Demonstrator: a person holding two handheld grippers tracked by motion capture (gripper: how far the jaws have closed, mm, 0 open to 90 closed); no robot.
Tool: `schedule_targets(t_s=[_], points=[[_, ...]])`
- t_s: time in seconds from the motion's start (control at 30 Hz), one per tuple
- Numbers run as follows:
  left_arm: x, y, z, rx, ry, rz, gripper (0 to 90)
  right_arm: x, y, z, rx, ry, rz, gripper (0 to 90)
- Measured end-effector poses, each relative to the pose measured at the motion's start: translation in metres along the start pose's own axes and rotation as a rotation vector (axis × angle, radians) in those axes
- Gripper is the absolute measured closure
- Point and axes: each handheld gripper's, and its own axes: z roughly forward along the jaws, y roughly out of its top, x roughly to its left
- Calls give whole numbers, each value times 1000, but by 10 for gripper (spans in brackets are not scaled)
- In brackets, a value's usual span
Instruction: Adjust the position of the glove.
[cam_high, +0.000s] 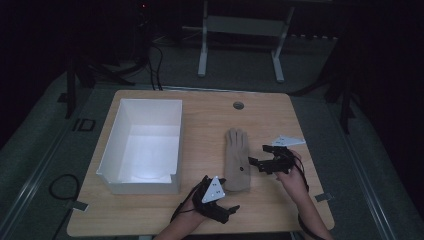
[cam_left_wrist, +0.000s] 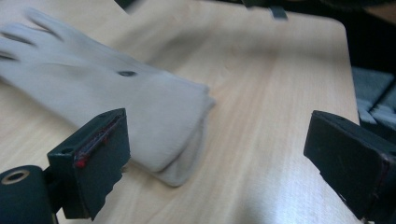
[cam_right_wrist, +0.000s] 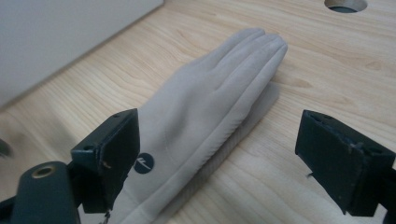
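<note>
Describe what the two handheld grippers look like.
Both are black. The left gripper carries a pale grey three-cornered plate with dark dots; its jaw pad has a red-edged face. The right gripper bears a similar plate and trails a black cable.

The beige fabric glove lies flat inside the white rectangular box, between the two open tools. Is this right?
Not quite. The beige fabric glove lies flat on the wooden table, beside the white rectangular box, as the high view shows. It is between the two open tools.

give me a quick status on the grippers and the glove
Left gripper open, near the cuff. Right gripper open beside the glove, which lies flat on the table. Nothing in the way.
</note>
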Motion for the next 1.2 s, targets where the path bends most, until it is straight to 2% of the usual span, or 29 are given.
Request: schedule_targets(t_s=[0.07, 0.1, 0.13, 0.17, 0.27, 0.3, 0.33, 0.37, 0.4, 0.43, 0.47, 0.5, 0.53, 0.57, 0.63, 0.67, 0.73, 0.77, 0.8, 0.87, 0.97, 1.03, 1.07, 1.1, 1.17, 1.2], points=[[1, 1, 4, 43, 0, 20, 90, 0, -2, -4, -30, 57, 7, 106], [3, 2, 5, 50, -3, 28, 162, 0, -2, -5, -32, 51, 11, 106], [6, 3, 6, 56, -20, 26, 159, 1, -2, -5, -31, 35, 7, 106], [11, 5, 8, 65, -44, 22, 162, 1, -2, -4, -14, 53, -1, 109], [21, 8, 9, 64, -70, 48, 242, 1, -3, -3, 4, 38, -23, 234], [24, 8, 10, 69, -58, 66, 278, 0, -2, -3, -6, 35, -20, 282], [24, 8, 10, 69, -58, 66, 311, 0, -2, -3, -6, 35, -20, 282], [29, 9, 12, 77, -67, 95, 323, -5, 2, -3, -24, 41, 17, 371], [29, 9, 12, 77, -67, 95, 360, -7, 6, -2, -31, 29, 28, 408], [33, 10, 13, 85, -84, 116, 410, -9, 10, -1, -34, 24, 32, 419], [33, 10, 13, 85, -84, 116, 424, -9, 10, -1, -34, 24, 32, 419], [36, 10, 16, 105, -89, 132, 431, -14, 18, 5, -46, 9, 68, 426], [36, 10, 16, 105, -89, 132, 431, -14, 18, 5, -46, 9, 68, 426], [40, 10, 19, 116, -94, 115, 442, -20, 26, 16, -46, -11, 101, 429], [43, 10, 21, 112, -101, 108, 460, -22, 28, 20, -42, -22, 106, 424], [45, 9, 23, 121, -103, 98, 481, -27, 32, 33, -36, -30, 131, 401], [47, 9, 24, 126, -104, 105, 495, -29, 34, 40, -28, -30, 145, 390], [49, 9, 26, 143, -111, 104, 495, -31, 35, 46, -21, -27, 148, 377], [49, 9, 27, 146, -111, 103, 517, -35, 36, 58, 0, -23, 181, 374], [50, 9, 29, 161, -120, 101, 534, -37, 35, 68, 11, -4, 210, 358], [53, 9, 30, 165, -123, 92, 565, -41, 32, 83, 59, -5, 227, 349], [53, 9, 30, 163, -122, 90, 590, -42, 31, 87, 75, -8, 229, 347], [55, 8, 30, 159, -129, 72, 598, -45, 29, 93, 93, -2, 253, 324], [55, 8, 30, 159, -129, 72, 599, -46, 27, 95, 107, 1, 259, 323], [55, 7, 29, 156, -128, 67, 612, -46, 27, 95, 107, 1, 259, 323], [55, 7, 28, 157, -126, 66, 613, -48, 23, 100, 128, 18, 285, 315]])
